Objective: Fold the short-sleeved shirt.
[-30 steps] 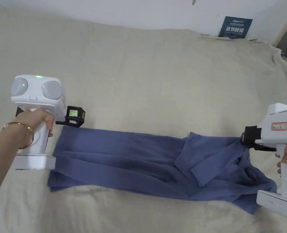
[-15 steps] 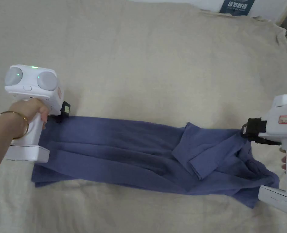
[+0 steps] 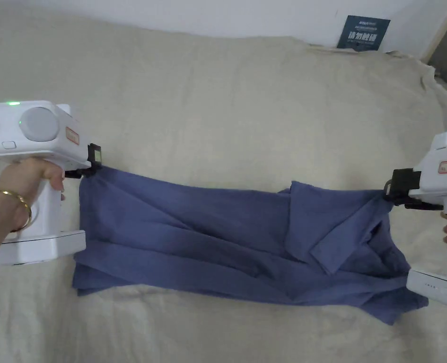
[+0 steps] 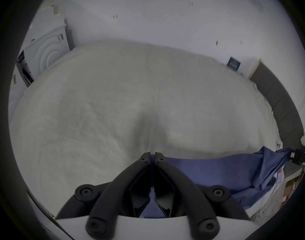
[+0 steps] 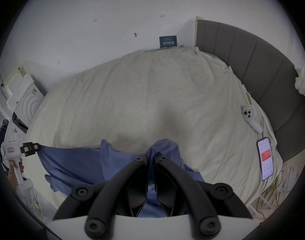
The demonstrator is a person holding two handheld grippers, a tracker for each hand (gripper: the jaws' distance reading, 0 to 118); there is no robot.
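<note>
A blue short-sleeved shirt [image 3: 208,238] is stretched sideways between both grippers over the beige bed sheet [image 3: 227,123]. Its far edge is lifted and taut; the near edge rests on the sheet. A sleeve [image 3: 326,227] is folded over near the right end. My left gripper [image 3: 94,165] is shut on the shirt's far left corner, and in the left gripper view the jaws [image 4: 153,155] meet with blue cloth [image 4: 208,171] between them. My right gripper [image 3: 389,194] is shut on the far right corner, with bunched cloth [image 5: 163,147] rising between its jaws [image 5: 150,157].
A dark blue sign [image 3: 363,33] leans on the wall behind the bed. A grey padded headboard [image 5: 262,74] runs along the right side. A lit phone [image 5: 265,158] and a white handheld device [image 5: 251,117] lie on the sheet near it.
The left gripper closed on the shirt's far left corner and lifted it. Both grippers have raised the far edge, pulling the shirt taut between them.
</note>
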